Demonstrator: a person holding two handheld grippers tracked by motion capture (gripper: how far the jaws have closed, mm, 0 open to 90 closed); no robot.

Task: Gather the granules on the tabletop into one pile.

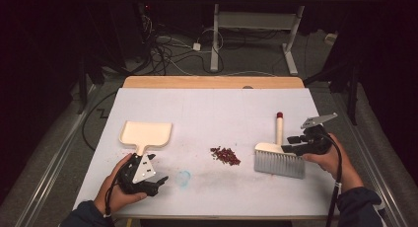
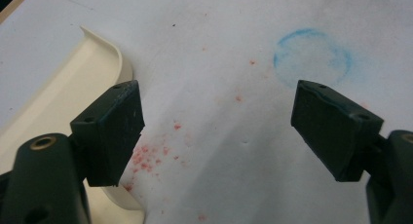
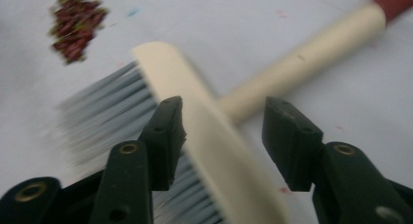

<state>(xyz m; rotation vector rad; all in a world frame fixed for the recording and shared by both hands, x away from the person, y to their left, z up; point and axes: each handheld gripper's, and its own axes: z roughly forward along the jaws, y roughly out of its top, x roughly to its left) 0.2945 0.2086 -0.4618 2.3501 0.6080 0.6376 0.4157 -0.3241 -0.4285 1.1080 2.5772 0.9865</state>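
A cream dustpan [image 1: 146, 133] lies flat at the left of the white table, its handle toward the person. My left gripper [image 1: 156, 169] hovers open just right of that handle, and in the left gripper view its jaws [image 2: 219, 126] stand wide apart over bare table with the dustpan [image 2: 58, 87] beside the left jaw. A hand brush [image 1: 279, 160] with grey bristles and a cream, red-tipped handle lies at the right. My right gripper [image 1: 290, 144] is open and straddles the brush head [image 3: 195, 112] near the handle joint, with a gap at the right pad. A small pile of red crumbs [image 1: 225, 155] [image 3: 75, 19] sits mid-table.
A faint blue ring [image 1: 184, 177] [image 2: 311, 56] marks the table near the front. Scattered red specks lie by the dustpan handle. The wooden back edge [image 1: 212, 82] borders the table; cables and desk legs stand on the floor beyond.
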